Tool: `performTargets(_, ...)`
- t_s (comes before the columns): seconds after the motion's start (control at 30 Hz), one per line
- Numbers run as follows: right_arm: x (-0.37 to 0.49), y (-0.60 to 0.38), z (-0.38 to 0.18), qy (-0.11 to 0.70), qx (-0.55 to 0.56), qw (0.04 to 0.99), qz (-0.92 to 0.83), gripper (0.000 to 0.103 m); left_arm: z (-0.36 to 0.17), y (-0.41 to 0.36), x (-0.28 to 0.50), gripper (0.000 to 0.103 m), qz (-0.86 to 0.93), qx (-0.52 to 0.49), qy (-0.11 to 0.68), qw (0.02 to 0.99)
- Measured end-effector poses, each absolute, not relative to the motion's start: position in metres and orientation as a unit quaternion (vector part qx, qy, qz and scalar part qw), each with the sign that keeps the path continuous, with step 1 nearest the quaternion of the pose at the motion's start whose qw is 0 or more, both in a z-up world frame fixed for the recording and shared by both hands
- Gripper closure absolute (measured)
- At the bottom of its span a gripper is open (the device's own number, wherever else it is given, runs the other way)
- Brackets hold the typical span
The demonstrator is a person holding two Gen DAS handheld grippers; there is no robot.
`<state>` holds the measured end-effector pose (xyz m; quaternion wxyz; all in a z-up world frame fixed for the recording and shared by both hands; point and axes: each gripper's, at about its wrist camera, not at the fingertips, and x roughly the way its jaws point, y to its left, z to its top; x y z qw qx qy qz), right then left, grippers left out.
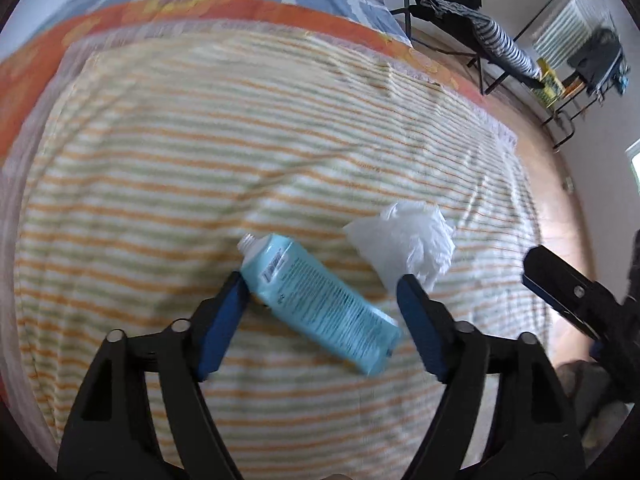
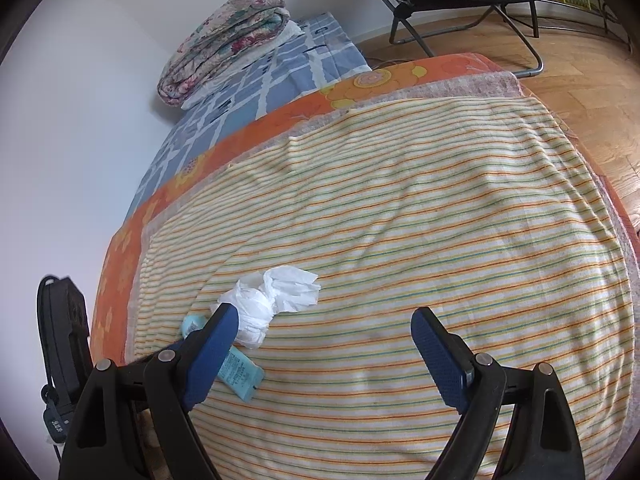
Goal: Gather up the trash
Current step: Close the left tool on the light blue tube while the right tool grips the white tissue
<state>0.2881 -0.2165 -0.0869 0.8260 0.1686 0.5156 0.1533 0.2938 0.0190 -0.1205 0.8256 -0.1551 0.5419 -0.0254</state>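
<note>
The step in hand looks like the pickup of the bottle, a capless pale-blue one lying flat on the striped blanket of the bed. The left gripper hangs over it with jaws spread, one finger touching the bottle near its neck, the other just clear of its base — nothing is pinched. A crumpled white wad lies just beside the bottle, on the far side. The right gripper is spread too and empty, near the wad.

Next, I judge, the left jaws must drop around the bottle and close across its width. The blanket beyond the bottle is bare — ample room; the bed's edge is well apart.
</note>
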Motion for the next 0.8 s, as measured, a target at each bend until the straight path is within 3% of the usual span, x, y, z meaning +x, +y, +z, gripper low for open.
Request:
performTargets(0.27, 0.291, -0.226, -0.092, 0.520, 0.173, 0.824, 0.142, 0.013, -0.126, -0.008, 0.299, 0.022, -0.006, -0.043, 0.517, 0.855)
performTargets(0.6, 0.295, -0.208, -0.093, 0.521, 0.168, 0.823, 0.152, 0.013, -0.123, 0.026, 0.280, 0.079, -0.030, -0.036, 0.527, 0.849)
performTargets(0.8, 0.295, -0.188, -0.096, 0.524, 0.164, 0.820, 0.164, 0.013, -0.122, 0.052, 0.273, 0.080, -0.027, -0.052, 0.536, 0.842)
